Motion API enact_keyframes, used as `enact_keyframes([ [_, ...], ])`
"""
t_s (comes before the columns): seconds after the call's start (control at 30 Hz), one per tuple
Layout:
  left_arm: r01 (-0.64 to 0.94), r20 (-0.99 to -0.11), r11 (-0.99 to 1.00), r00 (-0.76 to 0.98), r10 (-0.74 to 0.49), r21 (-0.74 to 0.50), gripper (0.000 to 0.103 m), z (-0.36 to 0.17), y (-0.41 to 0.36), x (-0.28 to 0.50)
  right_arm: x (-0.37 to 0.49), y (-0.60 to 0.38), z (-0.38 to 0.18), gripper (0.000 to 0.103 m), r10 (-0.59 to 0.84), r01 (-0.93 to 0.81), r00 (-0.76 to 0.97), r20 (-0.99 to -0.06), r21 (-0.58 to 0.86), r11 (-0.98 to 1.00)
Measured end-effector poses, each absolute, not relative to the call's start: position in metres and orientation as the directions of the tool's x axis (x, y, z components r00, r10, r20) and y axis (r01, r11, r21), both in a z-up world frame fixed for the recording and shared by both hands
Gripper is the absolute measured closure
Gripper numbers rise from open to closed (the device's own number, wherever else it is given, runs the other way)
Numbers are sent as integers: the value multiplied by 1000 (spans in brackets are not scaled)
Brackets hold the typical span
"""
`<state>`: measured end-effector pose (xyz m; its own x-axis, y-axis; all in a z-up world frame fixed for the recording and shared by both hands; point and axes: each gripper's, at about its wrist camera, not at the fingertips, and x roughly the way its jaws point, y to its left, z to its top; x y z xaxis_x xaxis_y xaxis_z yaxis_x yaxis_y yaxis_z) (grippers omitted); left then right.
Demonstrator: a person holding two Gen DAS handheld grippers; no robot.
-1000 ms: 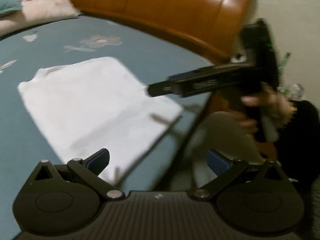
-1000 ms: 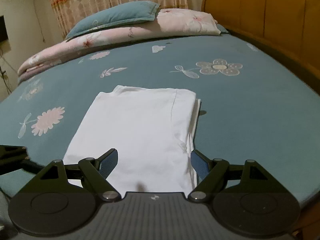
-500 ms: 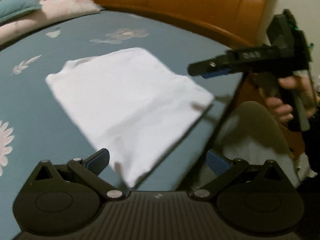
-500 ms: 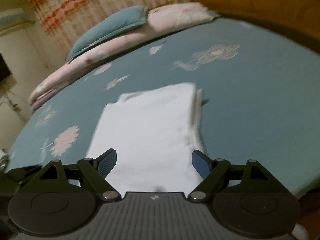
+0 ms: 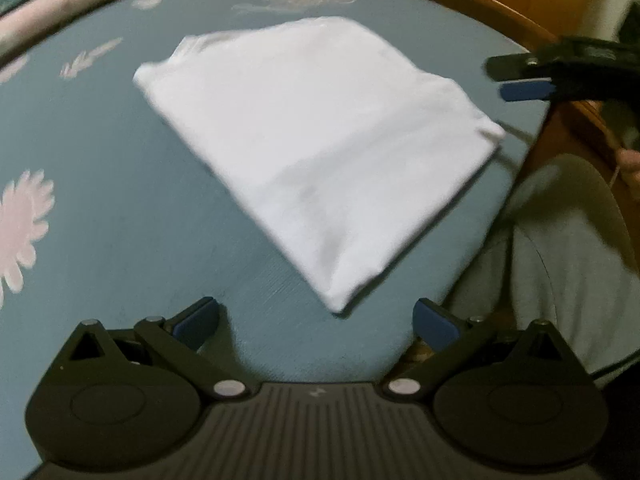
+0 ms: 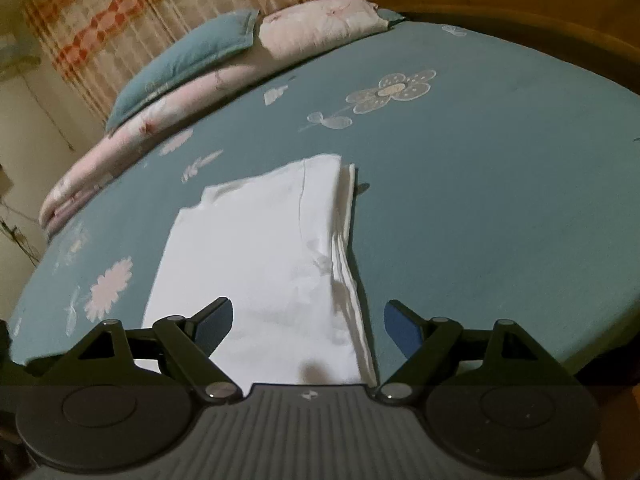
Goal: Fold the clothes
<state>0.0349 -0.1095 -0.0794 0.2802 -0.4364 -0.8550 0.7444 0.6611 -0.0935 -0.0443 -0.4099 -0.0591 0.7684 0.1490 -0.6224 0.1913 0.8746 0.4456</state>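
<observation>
A folded white garment (image 5: 320, 140) lies flat on the teal flowered bedsheet (image 5: 120, 208). In the right wrist view the same white garment (image 6: 272, 264) shows stacked layers along its right edge. My left gripper (image 5: 316, 320) hangs open just short of the garment's near corner, nothing between its fingers. My right gripper (image 6: 308, 320) is open above the garment's near end, not touching it. In the left wrist view the right gripper (image 5: 524, 80) sits at the upper right, beyond the garment's right corner, held in a person's hand (image 5: 630, 164).
A teal pillow (image 6: 188, 60) and a pink flowered quilt (image 6: 160, 120) lie along the bed's far side. An orange wooden bed frame (image 5: 500, 4) curves round the mattress edge. A person's grey-clad leg (image 5: 568, 272) is beside the bed at right. Curtains (image 6: 140, 12) hang behind.
Both grippers have sunk and tilted down toward the garment, which now looms larger. The left view swung so the garment sits central. The right view has rolled. Both jaws stay wide.
</observation>
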Motion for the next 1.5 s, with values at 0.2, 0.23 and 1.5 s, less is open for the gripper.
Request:
enact_keyframes([
  [0.2,662,-813,703,241,-530,-262,1,-79,-91,55,-42,-411,-61,17,180,167,771,-611,466,869],
  [0.23,653,-806,702,235,-544,-284,1,-79,-89,58,-41,-410,-62,17,183,164,771,-610,467,869],
  [1.5,181,-588,636,258,-767,-750,19,-98,-90,192,-18,-443,-95,17,237,186,770,-592,565,804],
])
